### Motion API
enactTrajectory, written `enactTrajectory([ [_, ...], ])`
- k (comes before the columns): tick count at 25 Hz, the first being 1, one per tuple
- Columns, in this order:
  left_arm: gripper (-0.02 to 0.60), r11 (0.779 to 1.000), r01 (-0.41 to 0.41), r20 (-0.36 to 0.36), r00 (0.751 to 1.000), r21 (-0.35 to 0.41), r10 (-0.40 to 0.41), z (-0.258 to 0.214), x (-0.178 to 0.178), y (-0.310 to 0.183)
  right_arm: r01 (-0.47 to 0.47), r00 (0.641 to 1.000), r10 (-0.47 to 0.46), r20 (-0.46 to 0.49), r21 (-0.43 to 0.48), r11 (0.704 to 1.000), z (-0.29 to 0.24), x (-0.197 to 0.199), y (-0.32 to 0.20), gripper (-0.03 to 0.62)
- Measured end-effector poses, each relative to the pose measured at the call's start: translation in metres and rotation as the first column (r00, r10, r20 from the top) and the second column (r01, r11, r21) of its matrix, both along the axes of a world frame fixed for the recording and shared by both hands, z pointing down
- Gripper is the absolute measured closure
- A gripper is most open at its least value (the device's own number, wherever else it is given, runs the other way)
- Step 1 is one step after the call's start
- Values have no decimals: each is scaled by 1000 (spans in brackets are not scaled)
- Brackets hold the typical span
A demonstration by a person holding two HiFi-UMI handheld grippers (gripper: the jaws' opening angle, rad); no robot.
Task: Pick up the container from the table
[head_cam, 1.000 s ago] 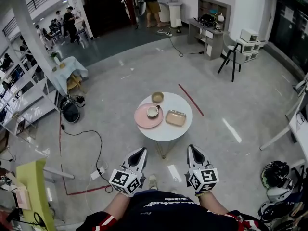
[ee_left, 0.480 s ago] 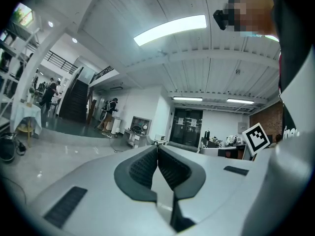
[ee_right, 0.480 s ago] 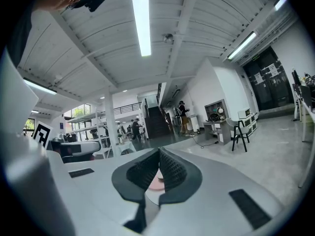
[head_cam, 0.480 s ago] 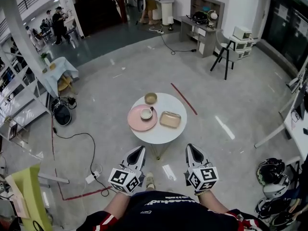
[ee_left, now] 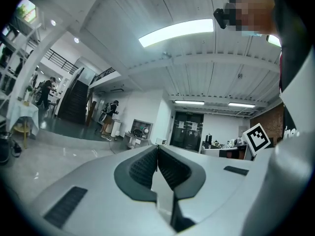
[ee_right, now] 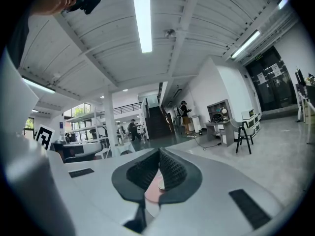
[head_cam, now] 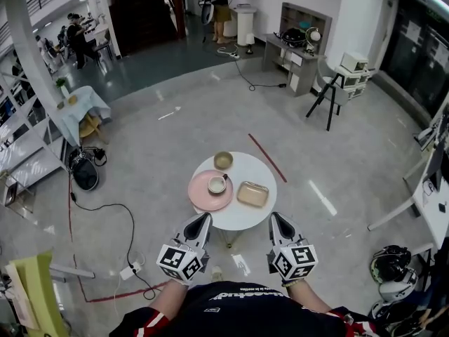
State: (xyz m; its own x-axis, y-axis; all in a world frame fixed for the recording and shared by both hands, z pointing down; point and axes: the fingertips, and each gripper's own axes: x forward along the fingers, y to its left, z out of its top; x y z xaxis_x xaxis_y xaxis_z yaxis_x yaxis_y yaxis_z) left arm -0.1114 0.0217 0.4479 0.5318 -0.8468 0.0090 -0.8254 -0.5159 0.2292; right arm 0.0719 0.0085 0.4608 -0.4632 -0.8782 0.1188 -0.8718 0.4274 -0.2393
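Plainly, nothing of the pick-up had been done yet. Nearest the person, the left gripper (head_cam: pixel 204 220) and the right gripper (head_cam: pixel 275 219) were held side by side in front of the body, both pointing toward the table (head_cam: pixel 242 217). Each gripper's own view showed its jaws closed tip to tip with nothing between them. Through the slit behind the right gripper's tips only a strip of the pink plate (ee_right: pixel 152 194) showed, lying further off.

In the head view the near rim of the round white table lay close to both sets of tips, but neither gripper reached in over the things on it. The tan rectangular container (head_cam: pixel 252 194) lay flat on the right half of the tabletop, untouched and apart from the other dishes. To its left sat the pink plate with a small cup (head_cam: pixel 217 184) on it, and at the far edge stood a small bowl (head_cam: pixel 223 160).

All of the task seemed left to do: close the remaining gap, open a pair of jaws, set them over the container's rim, shut them and lift. The right gripper looked the better placed, since the container lay on its side.
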Motion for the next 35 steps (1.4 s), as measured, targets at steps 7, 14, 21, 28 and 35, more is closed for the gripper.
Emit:
enactTrajectory([
  [7,557,1000,-19,-14,1000,-10,19,-1,-36,-54,-4,1000,4,-10,-10,1000,-3,-41,-49,580],
  [14,557,998,-54,-30,998,-8,54,-3,-78,-91,-41,999,40,-11,-14,999,-8,-82,-82,579],
  [21,557,997,-78,-57,995,-10,77,4,-106,-114,-61,997,60,-46,-18,998,-3,-112,-89,579],
  [28,557,993,-113,-66,992,-45,110,19,-106,-123,-92,994,90,-58,-37,995,2,-113,-93,580],
  [35,557,989,-143,-46,989,-31,141,19,-73,-140,-94,995,92,-49,-25,995,8,-90,-109,579],
])
